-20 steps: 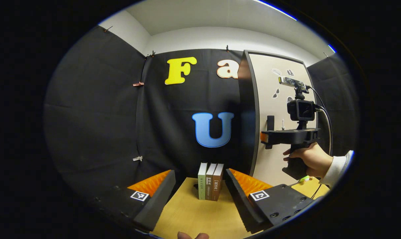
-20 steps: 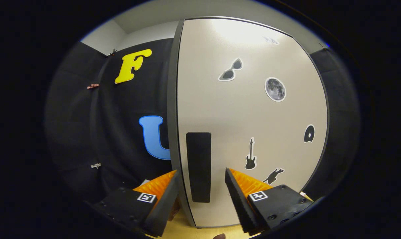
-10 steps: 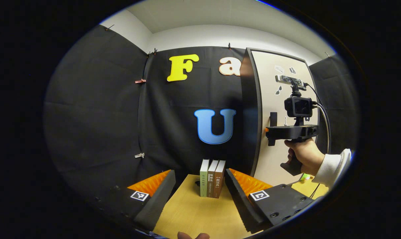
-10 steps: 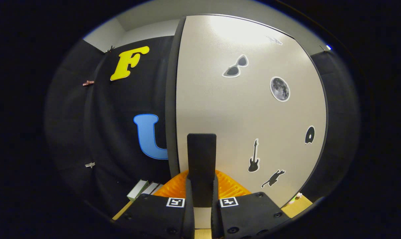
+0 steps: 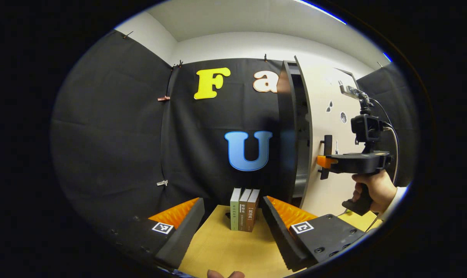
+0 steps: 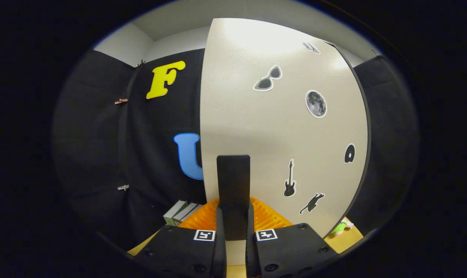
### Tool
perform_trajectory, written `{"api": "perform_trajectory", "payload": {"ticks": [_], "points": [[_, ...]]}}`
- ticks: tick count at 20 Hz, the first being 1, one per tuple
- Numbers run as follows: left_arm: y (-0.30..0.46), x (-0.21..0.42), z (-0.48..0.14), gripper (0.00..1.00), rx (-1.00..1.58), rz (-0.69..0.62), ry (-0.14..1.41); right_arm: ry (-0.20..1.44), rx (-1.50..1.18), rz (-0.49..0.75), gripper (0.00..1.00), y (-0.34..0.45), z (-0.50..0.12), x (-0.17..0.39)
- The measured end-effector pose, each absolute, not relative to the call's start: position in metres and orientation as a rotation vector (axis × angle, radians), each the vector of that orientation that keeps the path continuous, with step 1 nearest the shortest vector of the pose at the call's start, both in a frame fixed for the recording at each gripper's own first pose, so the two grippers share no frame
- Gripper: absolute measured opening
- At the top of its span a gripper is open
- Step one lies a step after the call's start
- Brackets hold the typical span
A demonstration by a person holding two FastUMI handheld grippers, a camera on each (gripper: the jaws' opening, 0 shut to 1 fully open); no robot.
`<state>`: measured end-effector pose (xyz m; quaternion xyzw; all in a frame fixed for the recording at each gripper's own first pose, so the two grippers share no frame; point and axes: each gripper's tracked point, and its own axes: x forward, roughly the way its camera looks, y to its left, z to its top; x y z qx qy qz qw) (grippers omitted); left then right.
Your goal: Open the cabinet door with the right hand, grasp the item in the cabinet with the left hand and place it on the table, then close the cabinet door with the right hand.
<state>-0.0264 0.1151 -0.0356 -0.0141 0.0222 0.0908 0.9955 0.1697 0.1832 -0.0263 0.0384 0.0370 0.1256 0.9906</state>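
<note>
My right gripper (image 6: 233, 227), clamped on the handle (image 6: 233, 193), has cracked the cabinet door (image 6: 279, 127) ajar; left gripper (image 5: 233, 224) waits wide.

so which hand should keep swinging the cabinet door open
Right. The right claw is shut on the door's handle, and the door is only partly ajar. The left claw is open over the table, facing the books.
</note>
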Motion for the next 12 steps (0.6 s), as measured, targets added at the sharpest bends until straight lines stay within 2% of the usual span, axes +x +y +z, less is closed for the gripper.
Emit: {"api": "perform_trajectory", "payload": {"ticks": [5,12], "points": [[0.097,-0.035,-0.029,0.95,-0.02,0.161,0.035,0.092,0.093,0.301,0.23,0.156,-0.027,0.124],[0.072,-0.042,-0.023,0.95,-0.013,0.133,0.02,0.114,0.111,0.348,0.23,0.128,-0.023,0.09]]}}
